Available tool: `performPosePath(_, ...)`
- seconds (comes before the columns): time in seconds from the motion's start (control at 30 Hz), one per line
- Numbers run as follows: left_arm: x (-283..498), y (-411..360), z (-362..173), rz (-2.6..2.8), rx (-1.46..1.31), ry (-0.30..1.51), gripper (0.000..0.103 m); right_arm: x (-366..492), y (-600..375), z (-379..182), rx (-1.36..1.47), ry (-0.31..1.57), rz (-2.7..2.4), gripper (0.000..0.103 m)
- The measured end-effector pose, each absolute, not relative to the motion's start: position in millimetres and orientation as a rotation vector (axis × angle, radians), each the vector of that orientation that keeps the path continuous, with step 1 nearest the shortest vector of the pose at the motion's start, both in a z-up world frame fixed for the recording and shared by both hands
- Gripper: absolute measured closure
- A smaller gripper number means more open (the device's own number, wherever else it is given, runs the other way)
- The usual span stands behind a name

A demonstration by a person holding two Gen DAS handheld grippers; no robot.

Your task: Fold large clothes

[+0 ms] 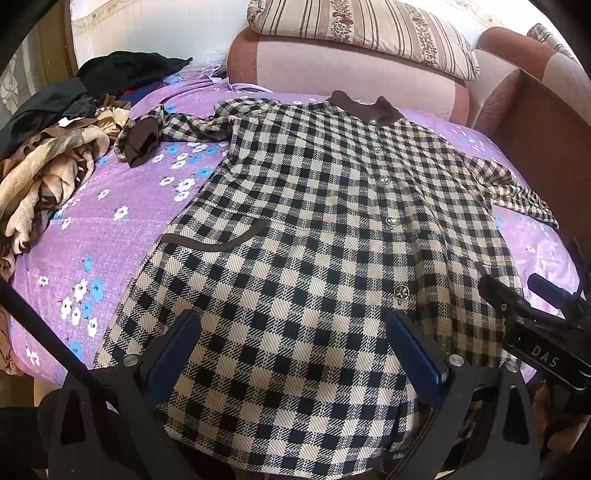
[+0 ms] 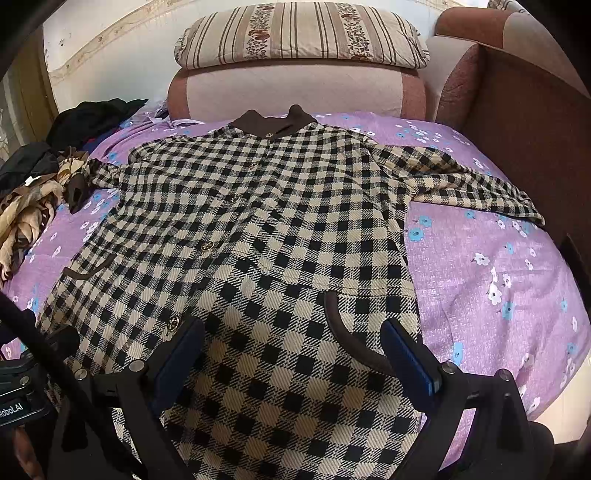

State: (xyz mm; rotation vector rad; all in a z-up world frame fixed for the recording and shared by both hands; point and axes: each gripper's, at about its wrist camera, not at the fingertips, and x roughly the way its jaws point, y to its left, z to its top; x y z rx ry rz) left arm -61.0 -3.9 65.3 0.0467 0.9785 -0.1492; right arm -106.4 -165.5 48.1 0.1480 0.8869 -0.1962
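Note:
A large black-and-cream checked coat (image 1: 314, 221) (image 2: 258, 229) with a brown collar (image 1: 365, 107) (image 2: 275, 122) lies flat and buttoned, collar away from me, on a purple flowered bedspread (image 1: 110, 229). Its sleeves are spread to both sides; the left one ends in a brown cuff (image 1: 142, 140). My left gripper (image 1: 293, 332) hovers open over the coat's lower left hem, nothing between its blue pads. My right gripper (image 2: 293, 339) is open over the lower right part, beside a brown-trimmed pocket (image 2: 343, 328). The right gripper's body (image 1: 532, 325) shows at the right edge of the left wrist view.
A heap of other clothes (image 1: 48, 166) (image 2: 26, 206), brown, tan and black, lies at the left of the bed. A pink and brown sofa back (image 1: 332, 70) (image 2: 295, 92) with a striped cushion (image 2: 299, 33) stands behind. A brown sofa arm (image 2: 517, 129) borders the right side.

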Motion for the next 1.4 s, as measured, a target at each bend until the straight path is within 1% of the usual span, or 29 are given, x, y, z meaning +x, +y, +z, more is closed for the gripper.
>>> performPosePath(0.67, -65.4, 1.5, 59.0, -0.141, 0.039, 0.982, 0.003, -107.1, -163.0, 45.8, 0.144, 0.892, -0.196, 0.004)
performPosePath(0.77, -56.6, 16.9, 61.5, -0.111, 0.027, 0.975, 0.003, -108.4, -163.1, 45.5, 0.146, 0.893, -0.195, 0.004)
performPosePath(0.97, -32.3, 78.7, 62.8, 0.020, -0.002, 0.935, 0.003, -114.1, -183.7, 53.8, 0.174, 0.877, -0.222, 0.004)
performPosePath(1.07, -18.1, 108.7, 50.5, 0.064, 0.027, 0.944, 0.003, -123.1, -211.3, 52.2, 0.229, 0.885, -0.264, 0.004)
performPosePath(1.17, -7.6, 131.9, 32.0, 0.052, 0.030, 0.990, 0.003, -132.6, -236.5, 44.5, 0.278, 0.910, -0.305, 0.004)
performPosePath(1.3, -2.6, 144.9, 15.1, -0.057, -0.033, 1.042, 0.003, -148.7, -263.4, 25.8, 0.378, 0.956, -0.312, 0.004)
performPosePath(1.4, -10.2, 136.6, 13.0, -0.103, -0.009, 1.024, 0.003, -155.6, -273.0, 10.6, 0.441, 0.996, -0.290, 0.004)
